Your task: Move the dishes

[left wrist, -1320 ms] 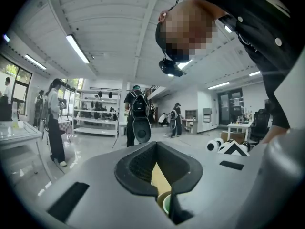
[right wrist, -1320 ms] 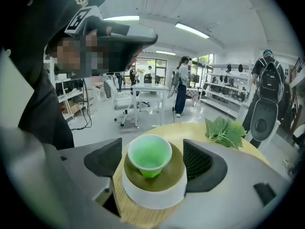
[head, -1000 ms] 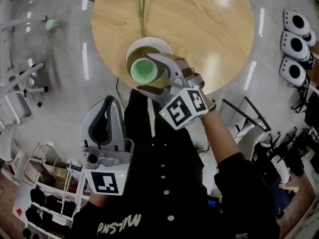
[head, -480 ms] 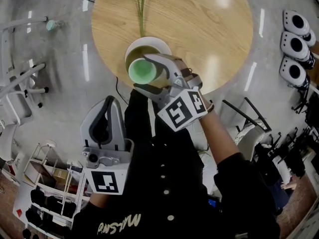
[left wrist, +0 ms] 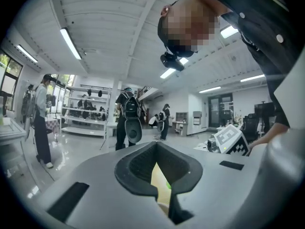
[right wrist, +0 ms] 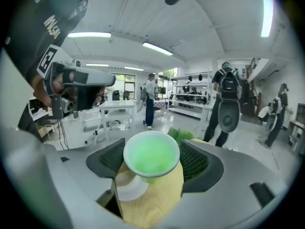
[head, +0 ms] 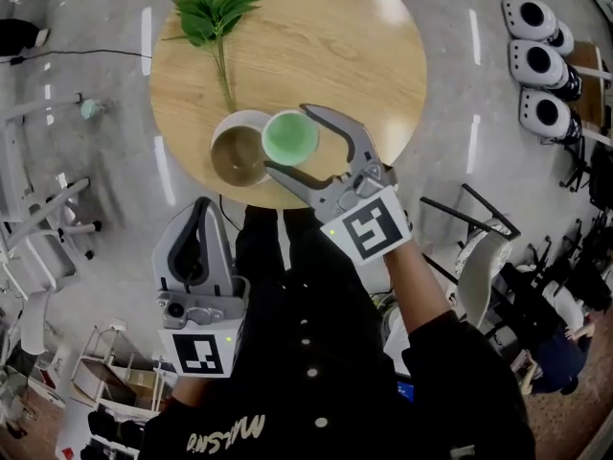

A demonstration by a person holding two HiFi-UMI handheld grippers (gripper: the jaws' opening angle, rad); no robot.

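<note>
Your right gripper (head: 288, 140) has its jaws closed round the green cup (head: 290, 137), one pad pressed to each side of it, and the cup's open mouth faces up toward your head. In the right gripper view the cup (right wrist: 151, 154) sits squarely between the two dark pads with the wood of the round wooden table (head: 354, 46) showing beneath it. It hangs over the table's near edge, the side closest to your body; whether its base touches the tabletop cannot be told. The white bowl (head: 238, 148) stands on the table at that same near edge, just beside the cup on your left, and its brownish inside is open to view. A leafy green sprig (head: 213, 12) lies on the table's far left part, with its stem running back toward the bowl. Your left gripper (head: 203, 202) is off the table, held close to your chest below the table's near edge, and its jaws (left wrist: 156, 144) are drawn together at the tips with nothing gripped between them.
</note>
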